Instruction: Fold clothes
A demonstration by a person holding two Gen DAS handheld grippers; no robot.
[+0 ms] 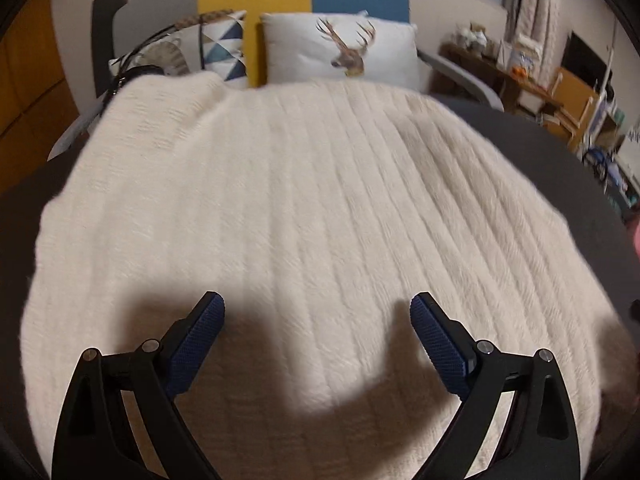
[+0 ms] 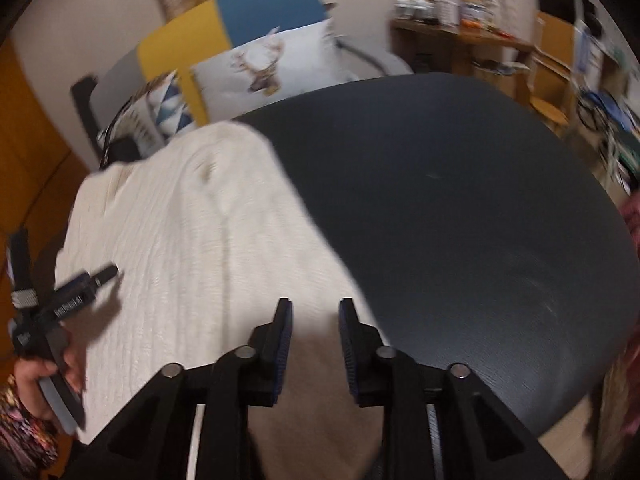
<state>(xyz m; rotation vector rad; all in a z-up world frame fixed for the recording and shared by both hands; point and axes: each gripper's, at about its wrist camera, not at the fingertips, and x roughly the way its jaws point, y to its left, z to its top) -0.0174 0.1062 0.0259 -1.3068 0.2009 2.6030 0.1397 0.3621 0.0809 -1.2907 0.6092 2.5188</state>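
Note:
A cream ribbed knit garment [image 1: 304,208] lies spread flat on a dark round table [image 1: 552,152]. My left gripper [image 1: 317,312] hovers wide open and empty over the garment's near part. In the right wrist view the same garment [image 2: 192,248] covers the left half of the table [image 2: 460,208]. My right gripper [image 2: 315,312] is over the garment's right edge, its jaws a narrow gap apart with nothing between them. The left gripper [image 2: 108,271] also shows at the far left of that view, held in a hand.
A sofa with a deer-print cushion [image 1: 344,50] and a triangle-pattern cushion [image 1: 224,46] stands behind the table. Wooden shelves with clutter [image 1: 532,76] stand at the right. Black cables [image 1: 132,68] lie at the garment's far left corner.

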